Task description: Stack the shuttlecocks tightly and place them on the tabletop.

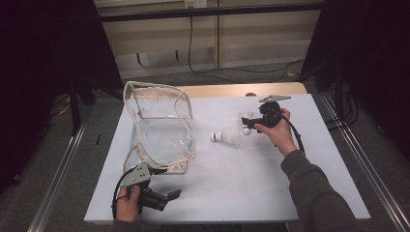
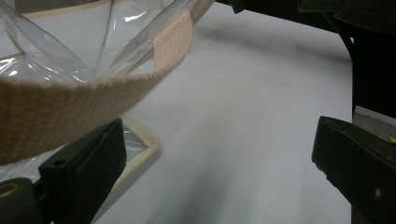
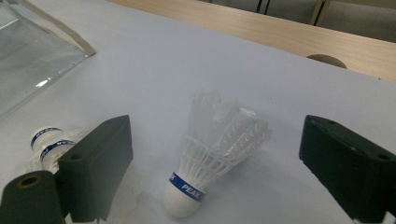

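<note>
Nearest the person, the left gripper (image 1: pixel 157 198) rests on the white worktop (image 1: pixel 232 193) just in front of the clear plastic bag (image 1: pixel 159 130), jaws wide apart, holding nothing; the bag's beige webbing strap (image 2: pixel 70 100) hangs just above them. Farther back, right of the bag, the right gripper (image 1: pixel 251 122) has its jaws spread wide around a white shuttlecock (image 3: pixel 210 154), not yet touching it. The step looks like picking it up; next, the jaws should close gently on it. Its blue band reads "PEAK". A second shuttlecock (image 1: pixel 227 137) lies between it and the bag.
</note>
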{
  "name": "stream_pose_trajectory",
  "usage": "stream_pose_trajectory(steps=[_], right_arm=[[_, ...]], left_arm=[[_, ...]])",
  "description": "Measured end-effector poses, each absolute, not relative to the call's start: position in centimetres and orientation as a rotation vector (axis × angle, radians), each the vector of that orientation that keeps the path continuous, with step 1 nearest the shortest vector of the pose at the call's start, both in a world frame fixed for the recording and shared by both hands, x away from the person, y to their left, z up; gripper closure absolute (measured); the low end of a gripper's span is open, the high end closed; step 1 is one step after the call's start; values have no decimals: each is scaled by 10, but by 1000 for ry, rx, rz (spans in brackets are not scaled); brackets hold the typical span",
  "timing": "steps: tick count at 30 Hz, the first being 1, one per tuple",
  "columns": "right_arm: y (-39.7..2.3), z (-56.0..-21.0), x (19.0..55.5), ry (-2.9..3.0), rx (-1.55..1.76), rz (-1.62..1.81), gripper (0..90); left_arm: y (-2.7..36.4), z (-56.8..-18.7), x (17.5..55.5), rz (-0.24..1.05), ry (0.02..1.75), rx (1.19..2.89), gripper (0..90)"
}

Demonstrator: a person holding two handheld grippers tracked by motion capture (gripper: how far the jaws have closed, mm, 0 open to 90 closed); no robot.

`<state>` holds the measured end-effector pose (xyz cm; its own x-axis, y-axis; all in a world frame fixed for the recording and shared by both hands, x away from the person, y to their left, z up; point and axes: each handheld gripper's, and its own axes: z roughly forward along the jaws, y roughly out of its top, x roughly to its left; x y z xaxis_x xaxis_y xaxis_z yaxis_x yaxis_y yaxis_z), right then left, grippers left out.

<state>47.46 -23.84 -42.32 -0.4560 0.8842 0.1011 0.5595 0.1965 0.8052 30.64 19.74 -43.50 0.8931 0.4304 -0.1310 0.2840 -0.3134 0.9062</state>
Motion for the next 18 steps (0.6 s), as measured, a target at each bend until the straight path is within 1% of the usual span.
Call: stream_pose_trajectory(steps=[8,18], right_arm=[[-239,-425,480,2090,1346,1131,99],[-236,-426,489,2086,1343,1120,171]], left_arm=[[197,-435,306,158,525,1921,29],[198,-436,307,155,530,1917,31]])
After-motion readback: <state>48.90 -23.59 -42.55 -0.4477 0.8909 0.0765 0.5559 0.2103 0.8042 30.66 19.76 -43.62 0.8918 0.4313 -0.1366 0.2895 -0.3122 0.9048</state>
